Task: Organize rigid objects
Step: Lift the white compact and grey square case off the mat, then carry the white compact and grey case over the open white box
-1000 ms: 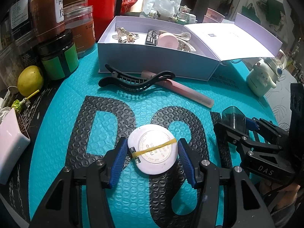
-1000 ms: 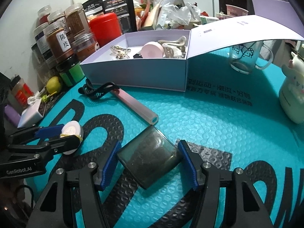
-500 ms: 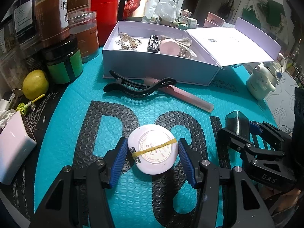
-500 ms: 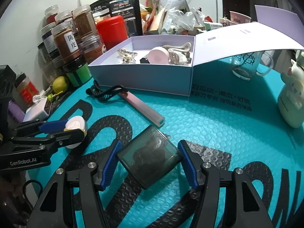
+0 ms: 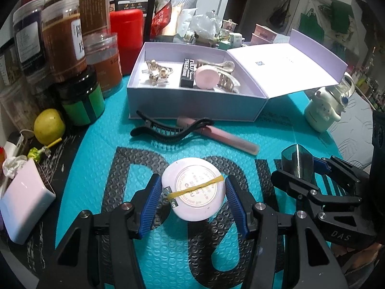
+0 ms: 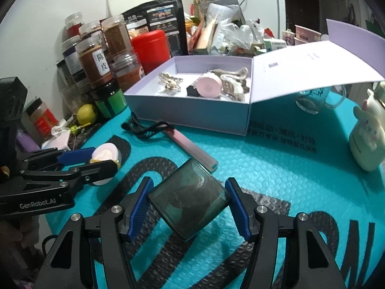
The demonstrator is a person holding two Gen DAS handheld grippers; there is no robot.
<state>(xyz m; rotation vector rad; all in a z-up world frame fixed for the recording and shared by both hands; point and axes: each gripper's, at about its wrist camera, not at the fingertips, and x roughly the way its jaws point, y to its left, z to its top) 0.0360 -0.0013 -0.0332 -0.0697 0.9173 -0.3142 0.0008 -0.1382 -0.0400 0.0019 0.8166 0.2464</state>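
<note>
Carrying white round case (image 5: 193, 189) in left gripper (image 5: 192, 192) and smoky square case (image 6: 189, 200) in right gripper (image 6: 189, 202), both clamped above mat (image 5: 168, 252) near edge, risking corner-held slip or gripper clash at open box (image 5: 192, 106).

On the mat (image 5: 101, 149) that covers my worktop, the round case (image 5: 193, 189) sits between the jaws of my left gripper (image 5: 193, 192), and to its right the square case (image 6: 189, 198) sits between the jaws of my right gripper (image 6: 189, 201). Beyond both lie a hair clip (image 5: 168, 132) and a tube (image 5: 226, 137), the clip crossing the tube's far end. Behind them stands the open box (image 5: 192, 103), its lid (image 5: 284, 67) folded out to the right, with jars (image 5: 62, 45) to its left.
</note>
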